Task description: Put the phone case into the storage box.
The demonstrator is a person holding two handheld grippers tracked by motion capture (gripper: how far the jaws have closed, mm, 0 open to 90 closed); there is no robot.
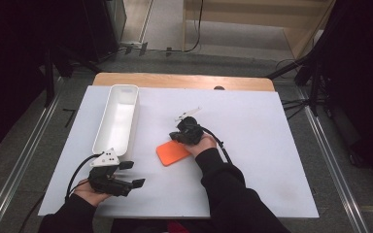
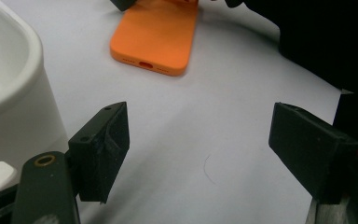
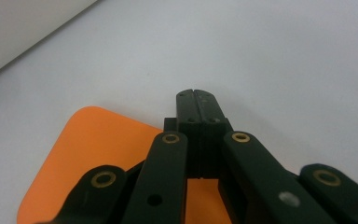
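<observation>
The orange phone case lies flat at mid-frame. The right gripper, jaws pressed together, sits at its upper right edge, perhaps pinching it. The left gripper gapes, lower left.

left gripper jaws wide apart over white table; orange phone case beyond, white bin beside it.

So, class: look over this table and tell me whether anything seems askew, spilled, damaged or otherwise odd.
Nothing stands out. The orange phone case lies flat and whole on the white table cover, slightly angled. The white tray sits upright with nothing spilled. The left gripper is open; the right gripper is shut beside the case.
</observation>
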